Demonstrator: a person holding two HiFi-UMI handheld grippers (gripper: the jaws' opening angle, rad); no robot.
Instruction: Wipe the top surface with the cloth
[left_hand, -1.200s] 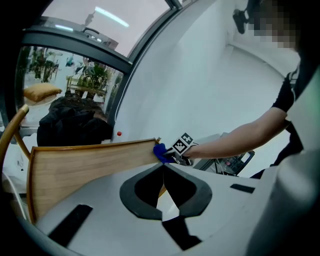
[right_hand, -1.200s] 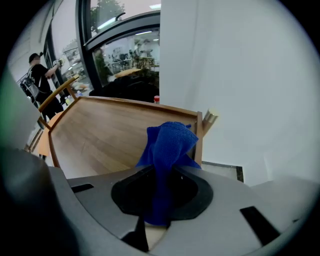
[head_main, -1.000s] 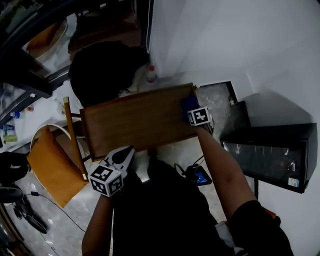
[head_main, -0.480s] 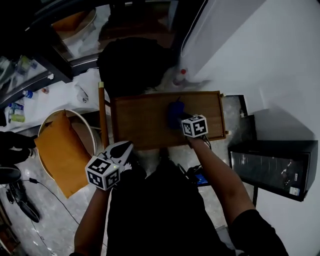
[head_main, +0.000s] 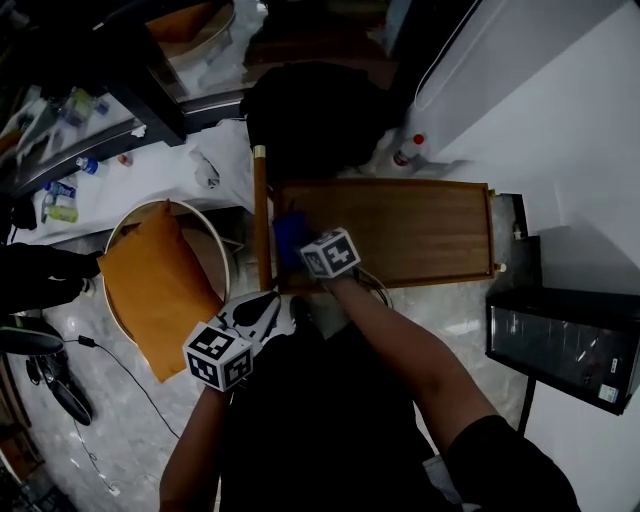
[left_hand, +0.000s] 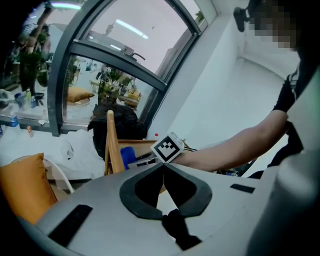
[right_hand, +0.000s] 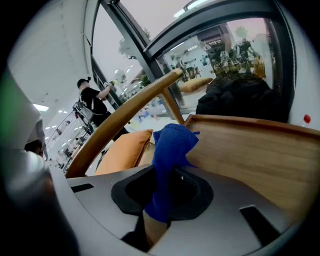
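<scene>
The wooden top surface (head_main: 410, 228) (right_hand: 260, 155) is a small rimmed table below the white wall. My right gripper (head_main: 300, 245) (right_hand: 172, 165) is at the table's left end, shut on a blue cloth (head_main: 289, 236) (right_hand: 169, 150) that presses on the wood near the left rim. My left gripper (head_main: 262, 308) (left_hand: 162, 167) hangs off the table's near side, over the floor, shut with nothing between its jaws. In the left gripper view the blue cloth (left_hand: 127, 156) shows behind the right gripper's marker cube.
A round chair with an orange cushion (head_main: 158, 285) and a wooden backrest rail (head_main: 261, 215) stands against the table's left end. A black bag (head_main: 310, 115) lies behind the table. A black cabinet (head_main: 565, 340) stands at the right, and cables (head_main: 375, 290) lie on the floor.
The right gripper has dragged the blue cloth across the table from its right end through the middle to the left end. The left gripper has stayed off the near side.
</scene>
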